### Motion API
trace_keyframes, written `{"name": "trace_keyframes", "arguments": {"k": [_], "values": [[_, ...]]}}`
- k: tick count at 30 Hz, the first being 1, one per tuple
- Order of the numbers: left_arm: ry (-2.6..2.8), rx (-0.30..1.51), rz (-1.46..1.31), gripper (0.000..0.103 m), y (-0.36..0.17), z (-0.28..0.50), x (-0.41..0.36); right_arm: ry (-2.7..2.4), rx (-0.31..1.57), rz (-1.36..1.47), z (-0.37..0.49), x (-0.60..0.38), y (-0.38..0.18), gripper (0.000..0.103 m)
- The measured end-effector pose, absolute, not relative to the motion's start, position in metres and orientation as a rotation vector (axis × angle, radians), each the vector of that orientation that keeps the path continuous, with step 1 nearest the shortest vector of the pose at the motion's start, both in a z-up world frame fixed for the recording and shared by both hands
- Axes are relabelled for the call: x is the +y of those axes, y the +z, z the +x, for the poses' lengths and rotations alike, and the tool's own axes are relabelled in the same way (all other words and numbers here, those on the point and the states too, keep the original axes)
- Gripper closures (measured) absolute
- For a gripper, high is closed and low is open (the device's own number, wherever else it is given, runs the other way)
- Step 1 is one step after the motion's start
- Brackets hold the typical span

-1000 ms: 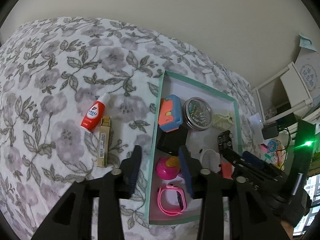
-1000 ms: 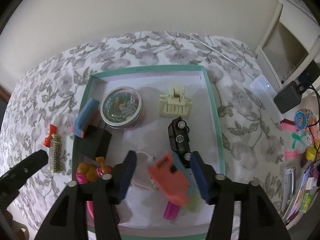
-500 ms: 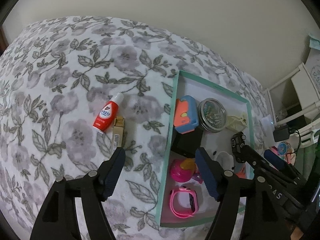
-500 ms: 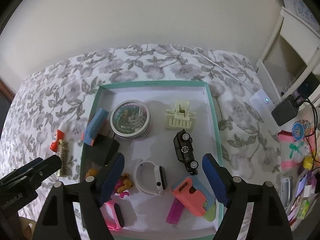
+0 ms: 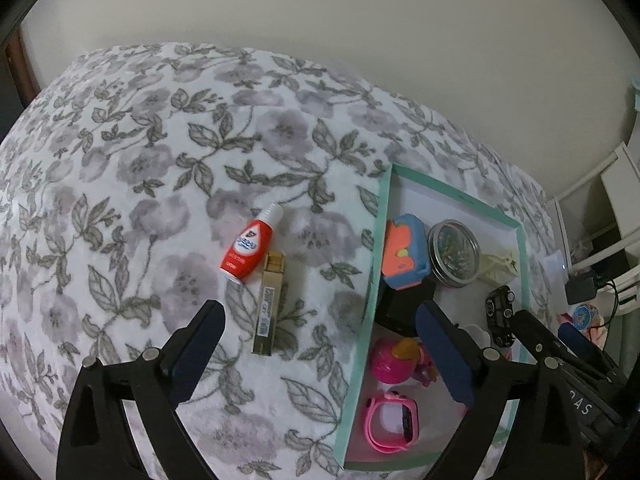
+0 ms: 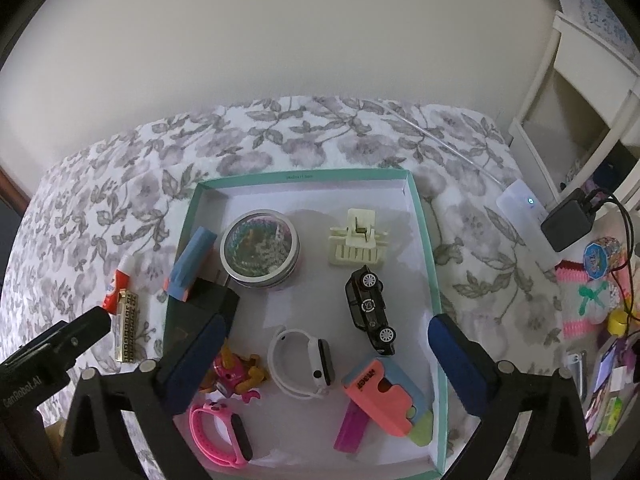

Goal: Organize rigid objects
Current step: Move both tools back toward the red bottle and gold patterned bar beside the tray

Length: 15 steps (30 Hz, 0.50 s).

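Left tongs (image 5: 320, 354): jaws opening, nothing between. Right tongs (image 6: 326, 358): jaws opening, nothing between, hovering over box (image 6: 426, 240).

Outside box, on bedspread (image 5: 140, 200), touching each other: one red tube (image 5: 249, 249), one gold case (image 5: 269, 304). Both rigid, probably light; tube rounded and likely slippery, so grip across mid-body. Case flat-sided; grip across narrow width.

Inside box: one tin (image 6: 260, 249), one clip (image 6: 358, 242), one car (image 6: 370, 310), one white watch (image 6: 304, 362), one pink watch (image 6: 222, 432).

Both wrist views angled steeply down, near; share teal tray (image 5: 379, 240) (image 6: 428, 248).
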<state>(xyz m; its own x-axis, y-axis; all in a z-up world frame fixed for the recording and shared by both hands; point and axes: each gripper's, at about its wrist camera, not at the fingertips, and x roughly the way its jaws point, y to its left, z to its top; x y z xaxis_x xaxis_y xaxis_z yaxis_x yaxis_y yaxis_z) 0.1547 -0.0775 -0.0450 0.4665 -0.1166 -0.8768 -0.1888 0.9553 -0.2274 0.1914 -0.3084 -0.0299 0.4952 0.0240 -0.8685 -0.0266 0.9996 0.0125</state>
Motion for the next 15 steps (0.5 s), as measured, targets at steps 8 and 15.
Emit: {"name": "trace_keyframes", "arguments": {"k": [8,15], "values": [[0.053,1.083,-0.327,0.006,-0.045,0.155,-0.074,0.011,1.043,-0.014,0.191,-0.307,-0.028,0.0],[0.047,1.071,-0.358,0.006,-0.042,0.158,-0.058,0.037,1.035,-0.015,0.191,-0.296,-0.026,0.0]]}}
